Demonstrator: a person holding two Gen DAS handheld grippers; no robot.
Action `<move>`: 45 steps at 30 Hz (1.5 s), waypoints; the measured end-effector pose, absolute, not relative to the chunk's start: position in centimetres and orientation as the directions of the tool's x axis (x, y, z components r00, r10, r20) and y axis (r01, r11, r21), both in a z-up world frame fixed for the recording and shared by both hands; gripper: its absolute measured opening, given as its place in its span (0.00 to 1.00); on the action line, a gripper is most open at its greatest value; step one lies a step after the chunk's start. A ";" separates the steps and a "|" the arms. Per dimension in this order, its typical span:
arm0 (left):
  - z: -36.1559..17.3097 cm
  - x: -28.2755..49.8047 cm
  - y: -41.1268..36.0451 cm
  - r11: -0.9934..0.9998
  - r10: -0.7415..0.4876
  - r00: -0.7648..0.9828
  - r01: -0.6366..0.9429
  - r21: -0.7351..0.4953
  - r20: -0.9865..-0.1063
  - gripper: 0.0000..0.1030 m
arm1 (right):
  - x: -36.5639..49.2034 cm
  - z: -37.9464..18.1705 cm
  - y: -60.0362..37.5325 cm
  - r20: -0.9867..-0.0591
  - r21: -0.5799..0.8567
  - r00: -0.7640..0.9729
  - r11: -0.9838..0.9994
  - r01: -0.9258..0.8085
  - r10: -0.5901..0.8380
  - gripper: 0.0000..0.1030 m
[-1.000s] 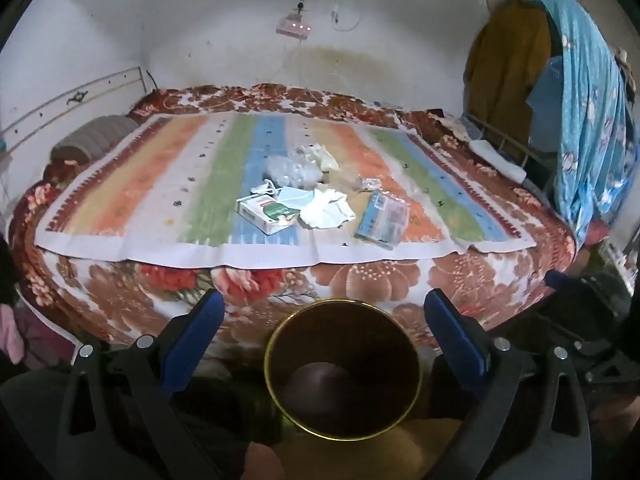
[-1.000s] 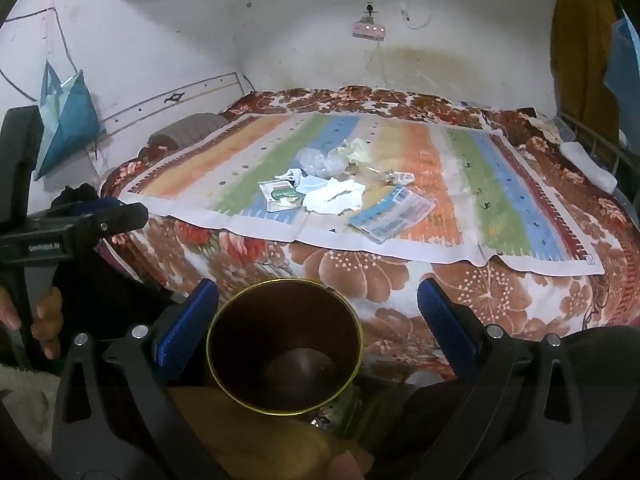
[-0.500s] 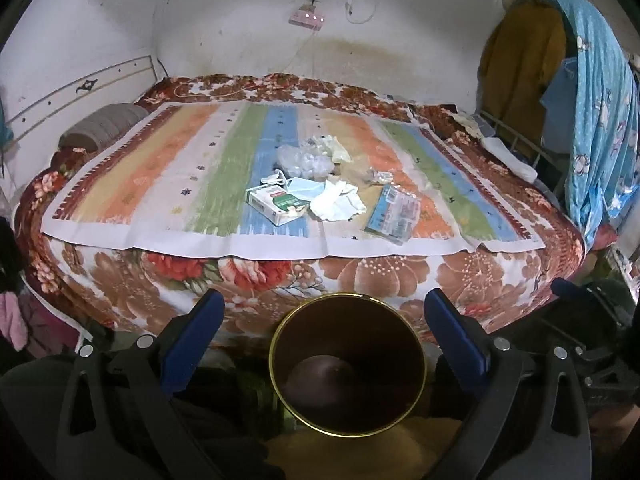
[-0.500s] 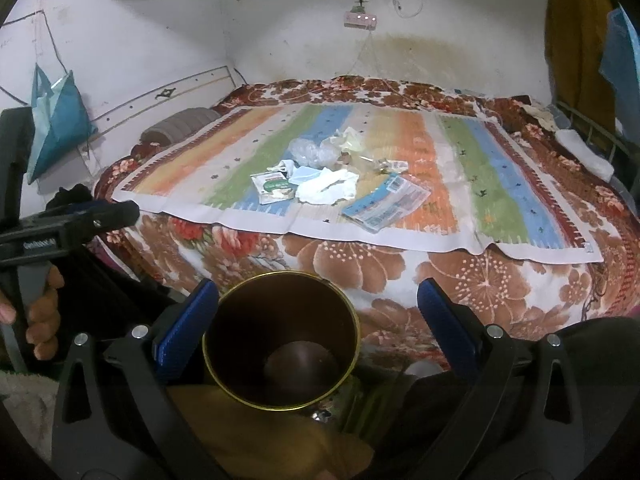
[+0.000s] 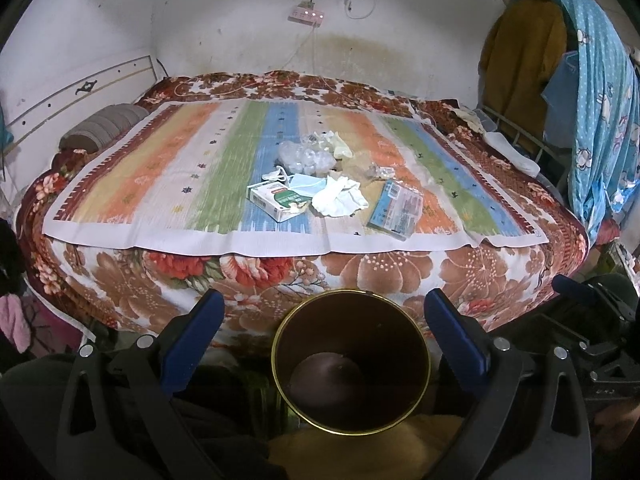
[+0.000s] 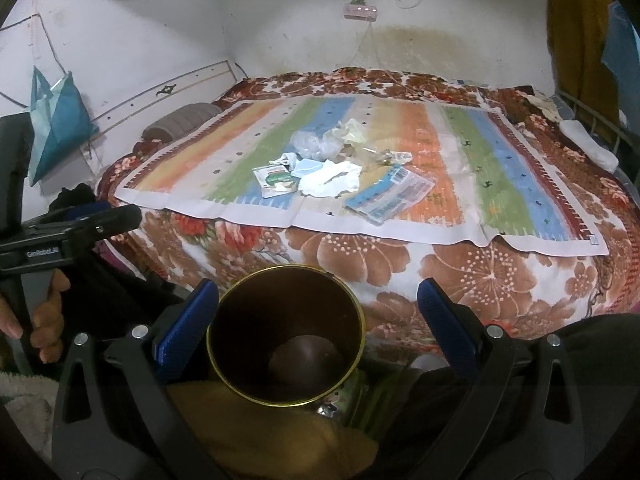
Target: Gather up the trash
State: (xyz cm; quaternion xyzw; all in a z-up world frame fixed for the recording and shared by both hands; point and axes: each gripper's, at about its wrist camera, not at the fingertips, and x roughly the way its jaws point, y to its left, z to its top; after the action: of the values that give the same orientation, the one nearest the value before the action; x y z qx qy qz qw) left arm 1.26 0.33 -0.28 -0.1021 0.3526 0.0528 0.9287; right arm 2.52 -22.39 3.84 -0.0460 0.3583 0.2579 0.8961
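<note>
A pile of trash lies mid-bed on a striped mat [image 5: 168, 184]: a white-and-green carton [image 5: 276, 200], crumpled white tissue [image 5: 338, 200], a blue face mask [image 5: 306, 184], a clear plastic bag [image 5: 306, 156] and a blue flat packet [image 5: 396, 212]. The pile also shows in the right wrist view, with the tissue [image 6: 330, 178] and packet [image 6: 390, 198]. A dark bin with a gold rim [image 5: 351, 364] stands on the floor before the bed, also in the right wrist view [image 6: 286, 334]. My left gripper [image 5: 324, 332] and right gripper [image 6: 318, 316] are open and empty, above the bin, well short of the trash.
The bed carries a floral blanket [image 5: 360, 272] and a grey pillow [image 5: 104, 128] at the far left. Clothes [image 5: 592, 80] hang at the right. A teal bag [image 6: 56, 120] hangs on the left wall. The left gripper [image 6: 72, 228] shows in the right view.
Both grippers have shifted slightly, so the bed and trash sit a little lower and closer in view. Both stay open. Nothing on the bed has moved.
</note>
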 end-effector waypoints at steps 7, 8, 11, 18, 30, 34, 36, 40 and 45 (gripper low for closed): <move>-0.4 1.0 0.6 0.969 0.014 0.749 -0.173 -0.174 -0.663 0.95 | 2.4 3.9 -22.4 -0.657 0.092 0.619 0.860 -0.501 0.431 0.92; -0.4 1.0 0.6 0.970 0.014 0.748 -0.171 -0.173 -0.663 0.95 | 2.4 4.0 -22.5 -0.656 0.092 0.623 0.864 -0.495 0.427 0.92; -0.3 1.1 0.4 0.971 0.017 0.747 -0.170 -0.167 -0.664 0.95 | 2.5 4.0 -22.6 -0.657 0.095 0.625 0.868 -0.487 0.423 0.92; -0.3 1.2 0.1 0.972 0.026 0.744 -0.176 -0.158 -0.668 0.95 | 2.5 4.0 -22.7 -0.657 0.094 0.625 0.868 -0.487 0.422 0.92; -0.3 1.2 0.4 0.972 0.026 0.743 -0.175 -0.157 -0.669 0.95 | 2.5 4.0 -22.5 -0.658 0.095 0.624 0.868 -0.487 0.422 0.92; -0.4 1.2 0.5 0.972 0.027 0.743 -0.175 -0.155 -0.669 0.95 | 2.5 4.0 -22.6 -0.660 0.097 0.622 0.869 -0.486 0.421 0.92; -0.4 1.2 0.6 0.972 0.028 0.743 -0.176 -0.155 -0.669 0.95 | 2.5 4.0 -22.5 -0.663 0.099 0.617 0.867 -0.489 0.424 0.92; -0.5 1.1 0.9 0.972 0.028 0.743 -0.175 -0.155 -0.669 0.95 | 2.4 3.9 -22.5 -0.662 0.096 0.618 0.865 -0.492 0.425 0.92; -0.5 1.1 0.8 0.972 0.027 0.742 -0.175 -0.155 -0.669 0.95 | 2.5 3.9 -22.5 -0.664 0.096 0.617 0.867 -0.489 0.422 0.92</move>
State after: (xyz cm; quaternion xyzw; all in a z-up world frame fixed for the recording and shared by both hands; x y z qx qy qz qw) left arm 1.12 0.77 -0.46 -0.1042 0.3547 0.0545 0.9275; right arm 2.47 -22.49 3.92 -0.0471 0.3562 0.2537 0.8980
